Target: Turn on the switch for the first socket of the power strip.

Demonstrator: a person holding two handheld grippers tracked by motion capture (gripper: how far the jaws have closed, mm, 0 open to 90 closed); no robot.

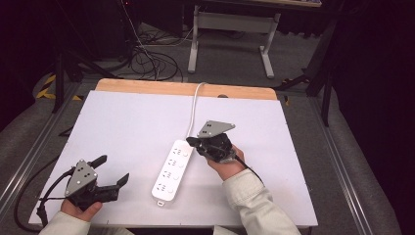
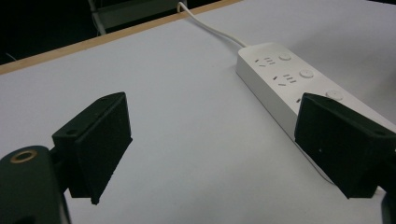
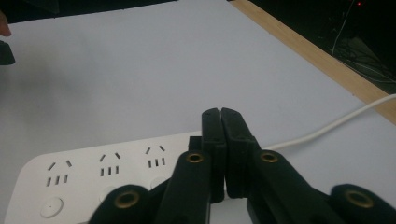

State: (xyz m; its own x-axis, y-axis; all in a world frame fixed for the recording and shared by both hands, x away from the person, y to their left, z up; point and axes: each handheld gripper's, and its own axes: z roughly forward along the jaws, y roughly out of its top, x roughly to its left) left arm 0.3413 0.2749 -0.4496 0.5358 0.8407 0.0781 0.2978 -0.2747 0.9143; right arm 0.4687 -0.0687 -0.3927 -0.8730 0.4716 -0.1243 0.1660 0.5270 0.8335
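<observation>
A white power strip (image 1: 172, 169) with several sockets and round buttons lies in the middle of the white table, and its white cable (image 1: 192, 110) runs off over the far edge. My right gripper (image 1: 191, 141) is shut with nothing between its jaws, its tips over the strip's cable end. In the right gripper view the closed gripper (image 3: 220, 112) stands above the strip (image 3: 93, 172), beside the cable (image 3: 327, 128); I cannot tell whether it touches. My left gripper (image 1: 113, 170) rests open at the front left, apart from the strip. The left gripper (image 2: 212, 112) view has the strip (image 2: 289, 79) to its right.
The white tabletop (image 1: 122, 122) ends in a wooden strip (image 1: 186, 89) at the far side. Beyond it stand a desk's white legs (image 1: 266, 58) and loose cables on the floor (image 1: 151, 63). Metal rails run along both sides of the table.
</observation>
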